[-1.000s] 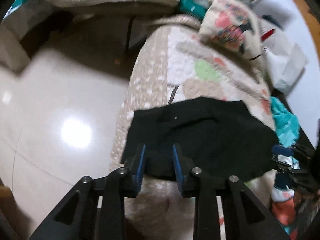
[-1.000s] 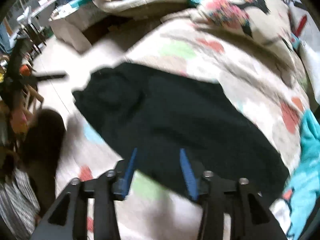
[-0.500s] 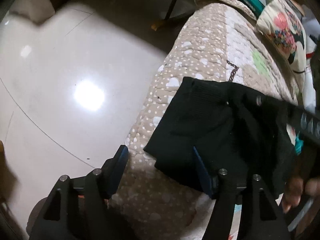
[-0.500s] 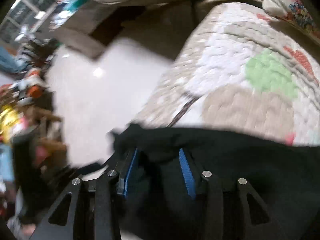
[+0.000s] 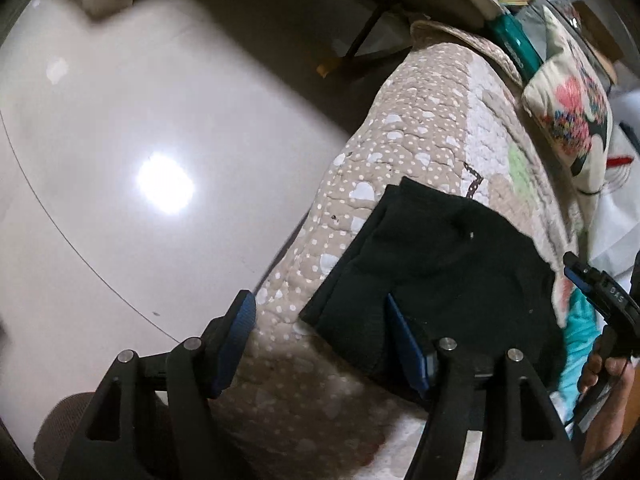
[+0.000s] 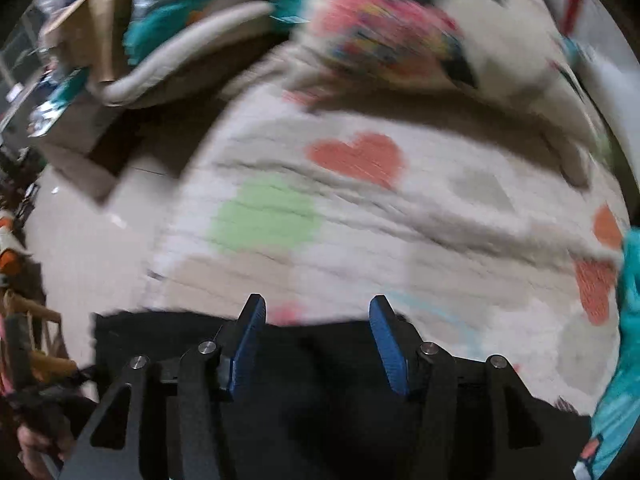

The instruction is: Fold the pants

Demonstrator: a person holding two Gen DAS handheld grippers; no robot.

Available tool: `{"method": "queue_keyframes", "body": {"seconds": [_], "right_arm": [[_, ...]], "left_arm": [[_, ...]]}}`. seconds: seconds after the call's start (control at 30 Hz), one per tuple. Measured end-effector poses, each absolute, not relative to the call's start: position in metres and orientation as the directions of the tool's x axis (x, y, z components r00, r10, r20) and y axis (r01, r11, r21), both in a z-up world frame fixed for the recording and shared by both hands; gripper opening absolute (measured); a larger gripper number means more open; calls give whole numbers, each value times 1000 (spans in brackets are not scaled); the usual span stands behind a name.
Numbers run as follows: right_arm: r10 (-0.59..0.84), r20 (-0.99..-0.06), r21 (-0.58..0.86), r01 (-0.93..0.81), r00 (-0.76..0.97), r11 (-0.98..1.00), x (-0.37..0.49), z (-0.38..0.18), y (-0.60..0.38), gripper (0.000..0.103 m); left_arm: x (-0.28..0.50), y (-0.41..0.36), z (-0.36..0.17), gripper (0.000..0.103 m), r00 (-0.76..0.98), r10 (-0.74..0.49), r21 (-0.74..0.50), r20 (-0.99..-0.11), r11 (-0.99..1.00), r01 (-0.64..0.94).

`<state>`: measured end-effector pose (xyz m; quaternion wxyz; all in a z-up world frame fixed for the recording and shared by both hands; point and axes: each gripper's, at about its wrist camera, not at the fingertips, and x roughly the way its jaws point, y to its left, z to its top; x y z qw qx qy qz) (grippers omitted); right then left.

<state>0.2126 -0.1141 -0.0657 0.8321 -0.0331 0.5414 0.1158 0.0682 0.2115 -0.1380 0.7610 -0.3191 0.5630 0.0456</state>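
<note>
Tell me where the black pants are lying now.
In the left wrist view the pants lie folded on the quilt near its edge by the floor, below the floral pillow.

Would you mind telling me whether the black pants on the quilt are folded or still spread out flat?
Folded. In the left wrist view the black pants lie as a compact, layered bundle on the quilt, with doubled edges stepping along the near side.

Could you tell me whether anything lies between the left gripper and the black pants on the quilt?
Nothing visible does. The left gripper hangs open right at the near edge of the black pants, one finger already over the cloth, the other over the bare quilt.
</note>
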Motion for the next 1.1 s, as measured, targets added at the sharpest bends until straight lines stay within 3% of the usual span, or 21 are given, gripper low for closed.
{"method": "queue_keyframes", "body": {"seconds": [0.17, 0.23, 0.33, 0.43, 0.5, 0.63, 0.87, 1.0, 1.1], "right_arm": [[173, -921, 98, -222, 350, 970, 220, -97, -138, 60], [128, -933, 43, -250, 335, 967, 221, -105, -127, 40], [18, -926, -68, -213, 377, 975, 229, -104, -123, 29], [-166, -874, -232, -90, 457, 969, 230, -90, -123, 33], [-97, -866, -174, -115, 490, 978, 219, -75, -113, 34], [44, -860, -117, -281, 509, 953, 189, -57, -66, 40], [312, -899, 86, -573, 307, 815, 156, -59, 48, 44], [330, -923, 120, -668, 197, 735, 150, -64, 100, 55], [294, -944, 103, -714, 149, 693, 147, -68, 128, 56]], "left_arm": [[71, 205, -137, 71, 358, -219, -364, -908, 835, -412], [70, 208, -138, 77, 351, -194, -341, -916, 836, -429], [69, 217, -142, 77, 356, -196, -359, -914, 801, -479], [63, 229, -140, 77, 399, -210, -408, -893, 751, -518], [54, 243, -134, 77, 448, -151, -413, -881, 707, -574], [46, 260, -137, 77, 501, -195, -503, -843, 614, -608], [33, 260, -132, 77, 555, -233, -574, -798, 574, -584], [30, 256, -137, 77, 573, -265, -613, -776, 531, -585], [30, 254, -136, 77, 583, -263, -620, -768, 534, -575]]}}
